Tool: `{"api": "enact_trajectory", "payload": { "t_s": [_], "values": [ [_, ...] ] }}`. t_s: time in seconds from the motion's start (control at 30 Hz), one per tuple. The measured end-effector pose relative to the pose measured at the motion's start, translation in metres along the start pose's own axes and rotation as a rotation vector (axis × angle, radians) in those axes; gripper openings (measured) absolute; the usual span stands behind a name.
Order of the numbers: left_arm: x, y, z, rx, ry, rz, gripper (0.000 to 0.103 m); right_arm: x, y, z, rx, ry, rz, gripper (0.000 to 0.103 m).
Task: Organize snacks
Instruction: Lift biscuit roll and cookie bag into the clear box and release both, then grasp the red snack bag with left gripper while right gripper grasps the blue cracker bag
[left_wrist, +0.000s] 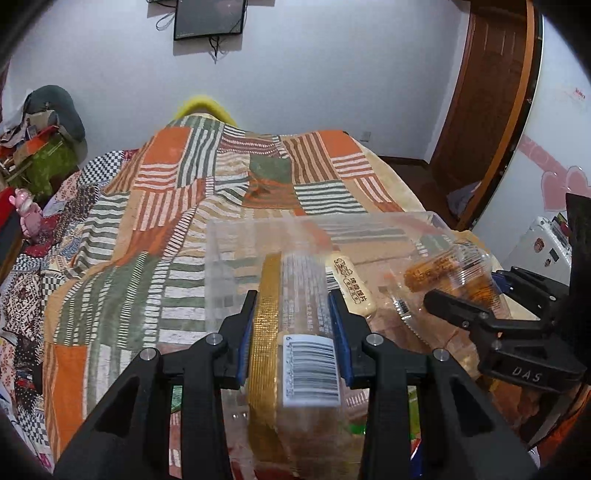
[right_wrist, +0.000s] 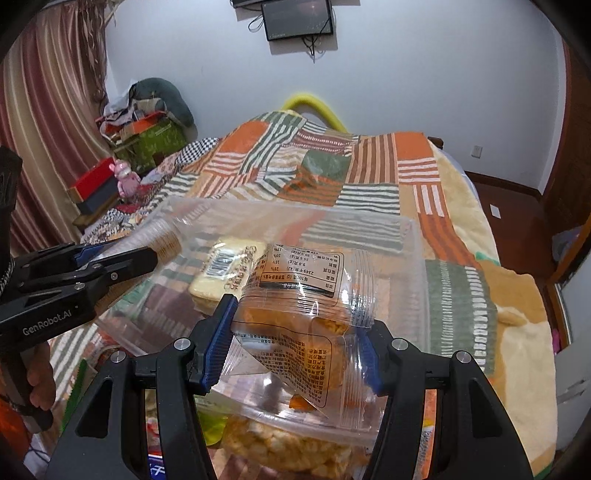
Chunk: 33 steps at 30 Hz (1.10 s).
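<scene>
A clear plastic box sits on the patchwork bed, with a cream biscuit pack lying inside it. My left gripper is shut on a clear snack pack with a gold stripe and a barcode label, held over the box's near side. To its right, my right gripper is shut on clear packets of orange crackers. The right wrist view shows that gripper pressing both pads on the cracker packets above the box. The left gripper and the biscuit pack appear at left.
More snack bags lie under the grippers, among them a bag of puffed crackers. The bed's blanket stretches away to the wall. Piled boxes and clothes and a pink toy stand at left. A hand holds the left gripper.
</scene>
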<state>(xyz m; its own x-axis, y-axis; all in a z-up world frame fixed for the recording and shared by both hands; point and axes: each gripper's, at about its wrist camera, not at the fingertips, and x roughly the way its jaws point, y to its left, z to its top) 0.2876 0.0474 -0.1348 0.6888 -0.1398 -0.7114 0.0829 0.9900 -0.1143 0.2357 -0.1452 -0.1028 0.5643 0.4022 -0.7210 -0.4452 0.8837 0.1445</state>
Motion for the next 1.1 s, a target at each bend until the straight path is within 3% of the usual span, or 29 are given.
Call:
{"api": "enact_trajectory", "payload": {
  "t_s": [0.33, 0.73, 0.93, 1.1],
  "values": [
    [-0.016, -0.005, 0.002, 0.027, -0.046, 0.012, 0.037, 0.0, 0.003, -0.004, -0.03, 0.026, -0.01, 0.059],
    [-0.07, 0.002, -0.016, 0.053, -0.09, 0.064, 0.056, -0.054, -0.003, -0.01, -0.026, -0.062, -0.024, 0.063],
    [-0.085, 0.015, -0.043, 0.056, -0.047, 0.106, 0.064, -0.07, -0.007, -0.024, -0.025, -0.064, -0.035, 0.063],
    [-0.084, 0.027, -0.073, 0.025, 0.038, 0.115, 0.074, -0.08, -0.002, -0.044, -0.026, -0.04, -0.035, 0.064]
  ]
}}
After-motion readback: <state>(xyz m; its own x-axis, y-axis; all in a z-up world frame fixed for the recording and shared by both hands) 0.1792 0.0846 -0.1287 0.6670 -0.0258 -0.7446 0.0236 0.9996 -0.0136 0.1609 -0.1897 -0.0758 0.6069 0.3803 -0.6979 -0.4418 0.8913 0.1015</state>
